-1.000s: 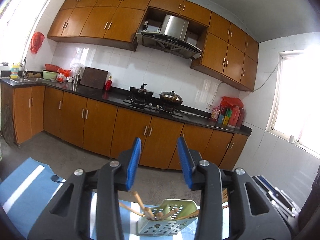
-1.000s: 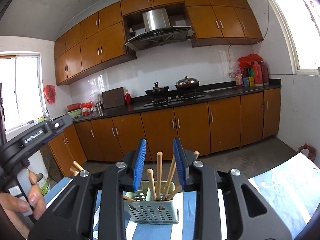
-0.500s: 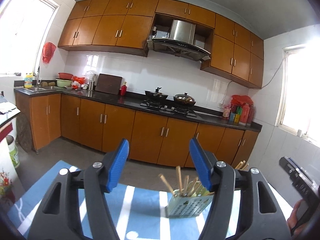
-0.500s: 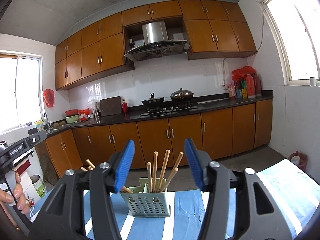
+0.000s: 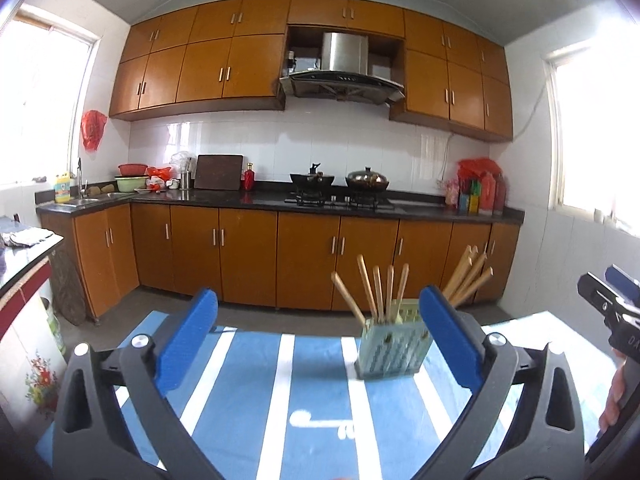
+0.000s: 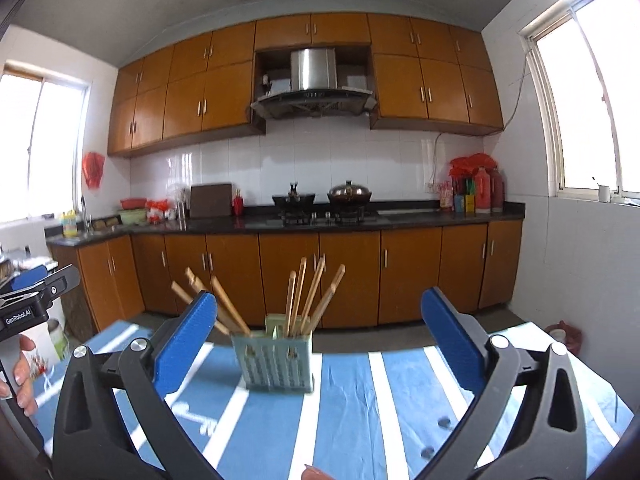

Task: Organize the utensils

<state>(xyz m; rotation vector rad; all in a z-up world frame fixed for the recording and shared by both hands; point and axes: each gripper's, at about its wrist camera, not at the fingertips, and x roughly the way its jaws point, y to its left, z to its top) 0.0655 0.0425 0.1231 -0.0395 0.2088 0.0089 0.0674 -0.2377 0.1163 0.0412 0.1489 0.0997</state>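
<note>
While both jaws stand wide and empty, left gripper [image 5: 320, 334] and right gripper [image 6: 316, 332] face a holder [image 6: 278, 360] of chopsticks [image 6: 298, 296] just ahead on striped cloth [image 6: 360, 408].

One utensil holder [image 6: 276, 362], about eight chopsticks [image 6: 298, 296] (blurred), two pots [image 6: 349, 193] on the stove.

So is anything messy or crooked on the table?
A little. The chopsticks in the green holder lean every which way, and one bunch splays far out sideways. The holder stands upright; nothing looks spilled.
</note>
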